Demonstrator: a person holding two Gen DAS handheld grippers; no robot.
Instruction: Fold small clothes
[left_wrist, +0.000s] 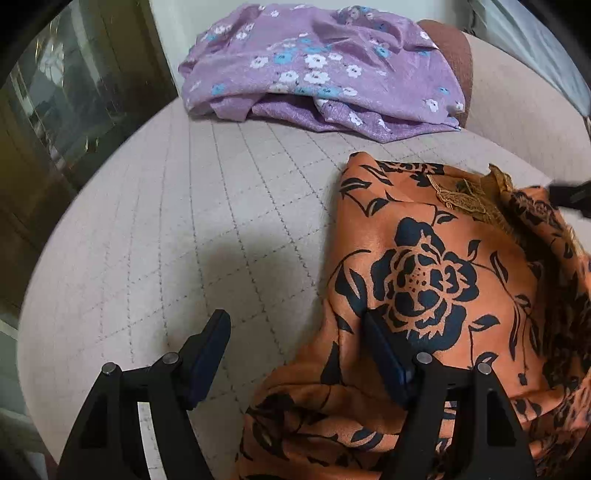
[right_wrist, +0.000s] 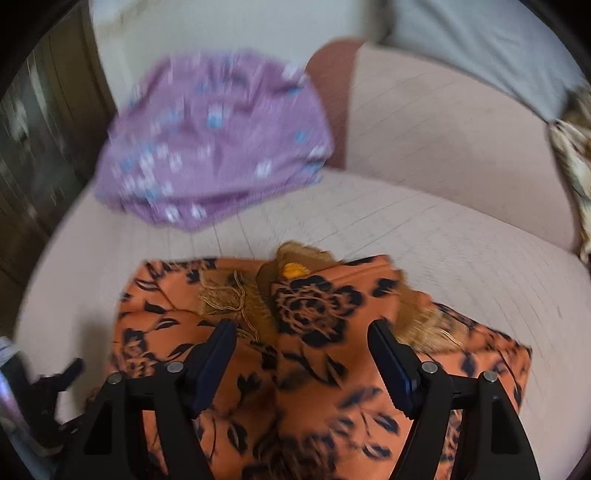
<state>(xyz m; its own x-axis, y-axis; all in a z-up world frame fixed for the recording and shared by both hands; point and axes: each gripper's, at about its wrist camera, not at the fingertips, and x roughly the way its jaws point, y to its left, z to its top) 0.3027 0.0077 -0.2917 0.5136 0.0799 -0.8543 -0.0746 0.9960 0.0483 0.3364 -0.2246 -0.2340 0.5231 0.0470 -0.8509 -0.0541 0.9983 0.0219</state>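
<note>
Beige quilted covering: pale stitched squares over a cushioned seat (left_wrist: 207, 206); whether sofa or bed, cannot tell.
Room: dark wooden cabinet with glass (left_wrist: 55, 110) at 9 to 10 o'clock in both views; pale wall behind.
Orange garment: orange cloth with black roses (left_wrist: 424, 280), lying on the seat at 4 o'clock in the left view, centre to 6 o'clock in the right view (right_wrist: 303, 362); gold fringed trim (right_wrist: 258, 302) at its far edge.
Purple garment: lilac cloth with white and blue flowers (left_wrist: 317, 66), heaped at 12 o'clock, well apart from the orange cloth; a brown cushion (left_wrist: 458, 55) just behind it.
Left gripper: (left_wrist: 295, 339) jaws wide apart, nothing clamped; one finger over bare seat, the other over the orange cloth's edge.
Right gripper: (right_wrist: 303, 347) jaws wide apart above the orange cloth, gripping nothing.
Left view only: sharp; right gripper's tip at 3 o'clock (left_wrist: 569, 195).
Right view only: blurred; patterned fabric (right_wrist: 576, 162) at 3 o'clock, left gripper at 8 o'clock (right_wrist: 51, 391).
</note>
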